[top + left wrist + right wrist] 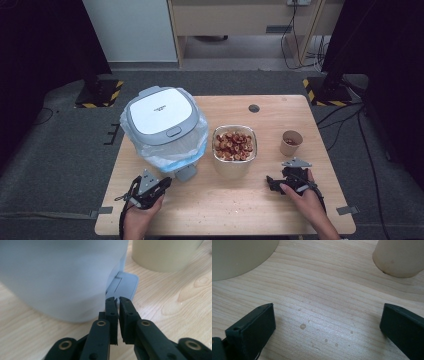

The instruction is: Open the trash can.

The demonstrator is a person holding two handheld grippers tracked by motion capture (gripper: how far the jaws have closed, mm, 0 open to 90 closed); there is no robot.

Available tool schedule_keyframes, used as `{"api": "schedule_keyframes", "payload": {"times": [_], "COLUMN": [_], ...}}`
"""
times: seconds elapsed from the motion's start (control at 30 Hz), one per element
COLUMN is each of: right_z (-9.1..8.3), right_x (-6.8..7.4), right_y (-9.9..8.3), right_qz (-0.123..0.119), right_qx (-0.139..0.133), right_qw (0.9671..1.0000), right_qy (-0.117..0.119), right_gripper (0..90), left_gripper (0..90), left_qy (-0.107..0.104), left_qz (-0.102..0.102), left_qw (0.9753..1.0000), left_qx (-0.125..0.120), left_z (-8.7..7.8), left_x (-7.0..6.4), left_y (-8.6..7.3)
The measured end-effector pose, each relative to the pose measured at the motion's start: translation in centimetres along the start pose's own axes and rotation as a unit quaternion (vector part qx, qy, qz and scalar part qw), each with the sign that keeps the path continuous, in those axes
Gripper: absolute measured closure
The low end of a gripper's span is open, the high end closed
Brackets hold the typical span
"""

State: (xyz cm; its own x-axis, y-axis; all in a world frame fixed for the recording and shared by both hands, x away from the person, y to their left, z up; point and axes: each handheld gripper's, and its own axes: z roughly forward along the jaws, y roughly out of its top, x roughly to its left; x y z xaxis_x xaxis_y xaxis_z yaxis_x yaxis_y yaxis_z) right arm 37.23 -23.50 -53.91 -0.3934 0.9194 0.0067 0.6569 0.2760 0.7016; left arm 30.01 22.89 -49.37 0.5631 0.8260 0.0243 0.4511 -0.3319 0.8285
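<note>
Left gripper view showed the left claw [117, 300] with its jaws drawn almost together, only a thin slit between them and nothing held. Its tips sat just short of the grey pedal [123, 286] that jutted from the foot of the white bin [60, 277], which stood on the table [162, 322]. Beyond the pedal rose the side of the bowl [162, 255]. Right gripper view showed the right claw [328, 322] spread wide over bare wood dotted with small droplets, gripping nothing. The paper cup [399, 257] stood ahead of it at the upper right, the bowl at the upper left. From the high view, the bin, lined with a clear bag and its lid down, stood at the table's left. The bowl held reddish fruit at the centre, and the cup stood to its right.
</note>
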Motion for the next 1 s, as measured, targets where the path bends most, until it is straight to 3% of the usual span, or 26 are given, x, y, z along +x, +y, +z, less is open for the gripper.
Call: {"api": "schedule_keyframes", "payload": {"times": [0.1, 0.13, 0.23, 0.3, 0.33, 0.63, 0.77, 0.83, 0.9, 0.93, 1.0], "right_z": [0.0, 0.0, 0.0, 0.0, 0.0, -0.1, -0.1, -0.1, -0.1, -0.1, -0.1], "right_x": [0.0, 0.0, 0.0, 0.0, 0.0, 0.0, 0.0, 0.0, 0.0, 0.0, 0.0], "right_y": [0.0, 0.0, 0.0, 0.0, 0.0, -0.1, -0.1, -0.1, -0.1, -0.1, -0.1], "right_qz": [-0.001, -0.001, 0.0, 0.001, 0.001, -0.001, -0.001, -0.001, -0.001, -0.001, -0.001], "right_qx": [0.0, -0.001, -0.001, -0.001, -0.001, -0.001, -0.001, -0.001, -0.001, -0.001, -0.001], "right_qw": [1.0, 1.0, 1.0, 1.0, 1.0, 1.0, 1.0, 1.0, 1.0, 1.0, 1.0], "right_qy": [0.0, 0.0, -0.001, -0.001, -0.001, 0.001, 0.001, 0.001, 0.001, 0.0, -0.001], "right_gripper": [0.6, 0.6, 0.6, 0.6, 0.6, 0.6, 0.6, 0.6, 0.6, 0.6, 0.6], "left_gripper": [87.7, 88.3, 88.9, 89.4, 89.5, 89.6, 89.3, 89.3, 89.4, 89.4, 89.4], "left_qy": [-0.01, -0.013, -0.011, 0.005, -0.015, 0.004, 0.012, 0.01, 0.016, 0.017, 0.016], "left_qz": [0.015, 0.033, 0.043, 0.046, 0.041, 0.069, 0.071, 0.052, 0.05, 0.063, 0.058], "left_qw": [0.9998, 0.9993, 0.999, 0.9989, 0.999, 0.9974, 0.9971, 0.9983, 0.9983, 0.9972, 0.9975], "left_qx": [0.003, 0.008, 0.008, 0.008, 0.008, 0.022, 0.024, 0.023, 0.024, 0.035, 0.037], "left_z": [0.8, 1.4, 1.9, 2.5, 3.0, 5.5, 5.7, 5.8, 5.9, 5.9, 6.0], "left_x": [-0.7, -1.3, -1.7, -2.1, -2.3, -2.4, -2.5, -2.5, -2.7, -2.6, -2.5], "left_y": [0.4, 0.6, 0.9, 1.2, 1.3, 1.5, 1.5, 1.4, 1.4, 1.4, 1.3]}}
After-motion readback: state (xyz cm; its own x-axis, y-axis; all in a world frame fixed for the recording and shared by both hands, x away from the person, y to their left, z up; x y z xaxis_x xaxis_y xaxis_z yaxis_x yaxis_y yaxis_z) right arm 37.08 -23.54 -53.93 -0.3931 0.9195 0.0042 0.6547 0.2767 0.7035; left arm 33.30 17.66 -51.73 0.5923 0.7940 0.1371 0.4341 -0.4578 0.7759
